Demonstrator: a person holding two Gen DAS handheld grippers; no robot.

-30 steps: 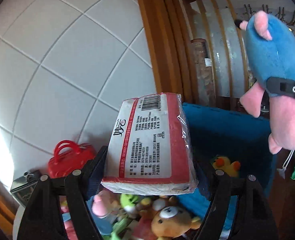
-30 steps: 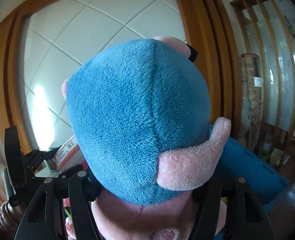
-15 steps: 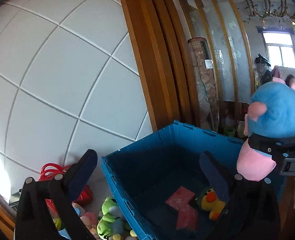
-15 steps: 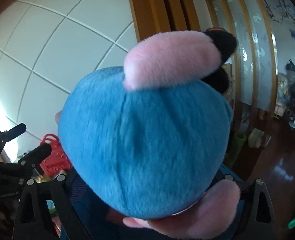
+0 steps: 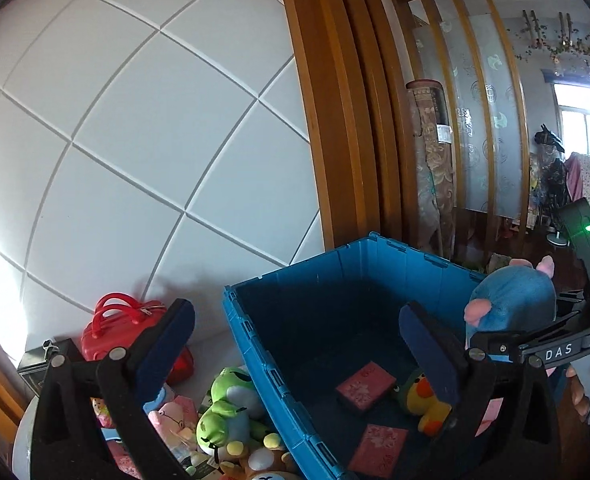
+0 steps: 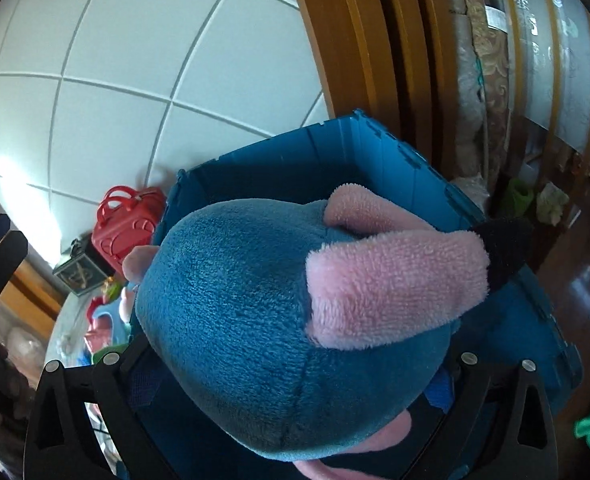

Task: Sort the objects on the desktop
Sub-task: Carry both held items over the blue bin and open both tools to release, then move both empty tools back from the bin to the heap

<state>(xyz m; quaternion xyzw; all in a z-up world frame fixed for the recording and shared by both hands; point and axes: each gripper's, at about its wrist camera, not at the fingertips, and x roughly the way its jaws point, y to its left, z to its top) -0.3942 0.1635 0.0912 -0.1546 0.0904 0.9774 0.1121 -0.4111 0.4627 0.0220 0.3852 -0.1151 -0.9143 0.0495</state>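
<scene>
Blue crate, open-topped, standing against the white panelled wall. Blue-and-pink plush toy above the crate's right side, between the jaws of the right gripper, which are opening; whether the pads touch it cannot be told. Left gripper: jaws spread wide, nothing between them, over the crate's near-left rim. Crate floor: two red packets and a yellow duck toy. On the tabletop left of the crate: red handbag, green frog plush.

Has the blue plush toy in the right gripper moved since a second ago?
Yes. The blue plush toy now sits between the opening jaws of the right gripper, lower, over the blue bin.
</scene>
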